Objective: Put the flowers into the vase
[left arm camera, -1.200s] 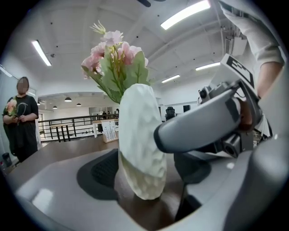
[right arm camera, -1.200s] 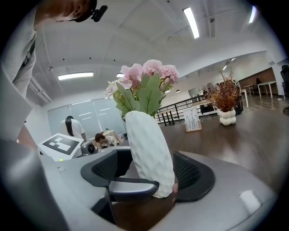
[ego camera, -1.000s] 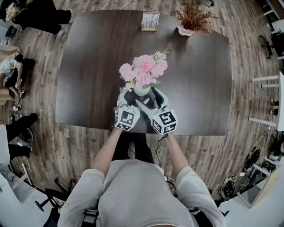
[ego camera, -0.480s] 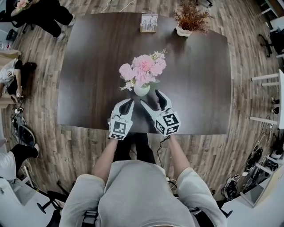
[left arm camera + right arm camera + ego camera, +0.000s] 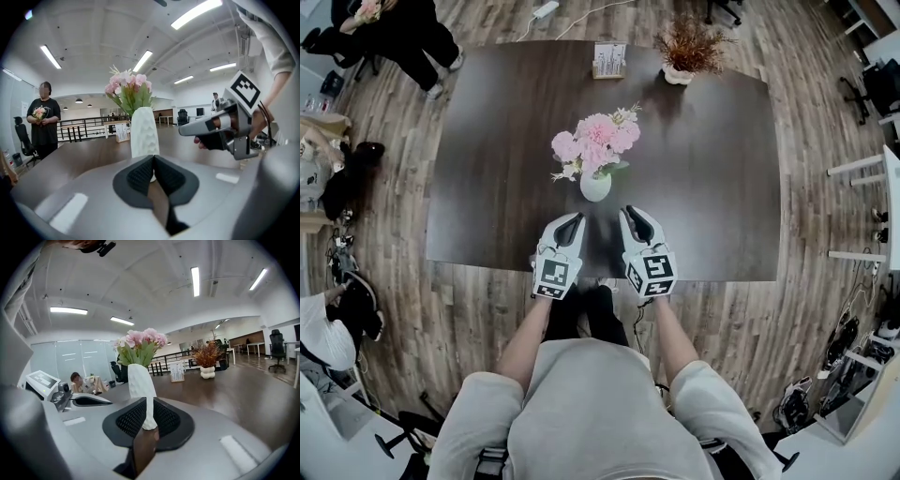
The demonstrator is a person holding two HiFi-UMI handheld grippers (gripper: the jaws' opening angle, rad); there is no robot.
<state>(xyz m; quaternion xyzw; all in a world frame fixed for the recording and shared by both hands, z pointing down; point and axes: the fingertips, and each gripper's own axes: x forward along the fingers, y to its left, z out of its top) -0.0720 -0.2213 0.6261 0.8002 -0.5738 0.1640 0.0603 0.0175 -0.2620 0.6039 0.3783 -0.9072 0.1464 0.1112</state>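
A white vase (image 5: 595, 186) holding pink flowers (image 5: 592, 141) stood upright near the middle of a dark worktop (image 5: 712, 169), slightly toward its near edge. Two handheld grippers hovered over that near edge, both clear of the vase. The left gripper (image 5: 573, 218) had just closed its fingers fully on nothing. The right gripper (image 5: 631, 213) had just been closing, with a narrow empty gap left between its fingers.
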